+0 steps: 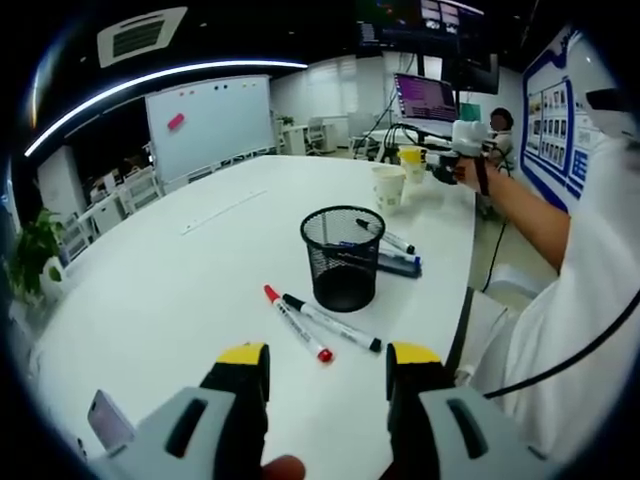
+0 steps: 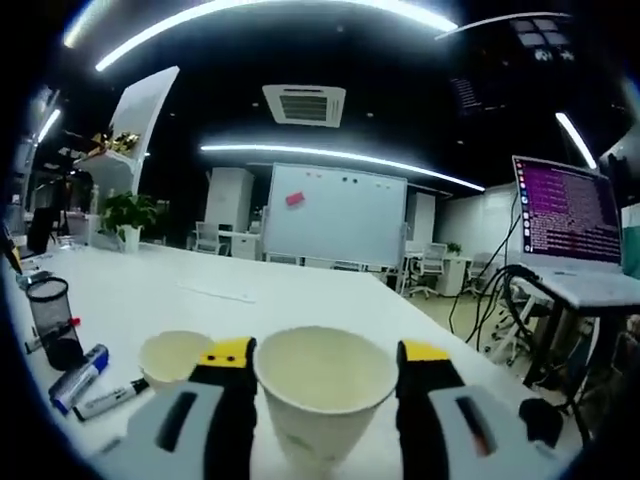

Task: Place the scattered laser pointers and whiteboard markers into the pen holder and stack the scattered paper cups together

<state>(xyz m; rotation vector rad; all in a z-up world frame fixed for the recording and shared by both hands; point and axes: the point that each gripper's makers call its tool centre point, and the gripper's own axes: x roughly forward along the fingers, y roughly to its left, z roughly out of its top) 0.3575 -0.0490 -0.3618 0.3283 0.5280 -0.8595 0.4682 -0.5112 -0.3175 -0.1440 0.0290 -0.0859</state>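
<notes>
Two markers lie just ahead of my left gripper [image 1: 328, 372], whose yellow-tipped jaws stand spread with nothing between them: a red-capped whiteboard marker [image 1: 297, 323] and a black-capped marker [image 1: 331, 322], side by side on the white table [image 1: 170, 290], their near ends almost in line with my jaw tips. Just beyond them stands the black mesh pen holder [image 1: 343, 257], upright, and behind it, partly hidden by its wall, lie a blue marker [image 1: 398, 264] and another dark-capped marker [image 1: 392, 238]. Farther off and to the right, my right gripper [image 1: 455, 150] is out by two paper cups [image 1: 389, 187] near the table's far edge. In the right gripper view, my right gripper [image 2: 322, 375] has its jaws either side of a paper cup [image 2: 323, 392], mouth up — whether the pads actually press its wall I cannot tell. A second paper cup [image 2: 172, 358] sits just to the left of my left jaw, close to the first. Further left lie a blue-capped marker [image 2: 80, 375] and a black-capped one [image 2: 110, 398], and beyond them the pen holder [image 2: 52, 322] — well apart from the cups.
</notes>
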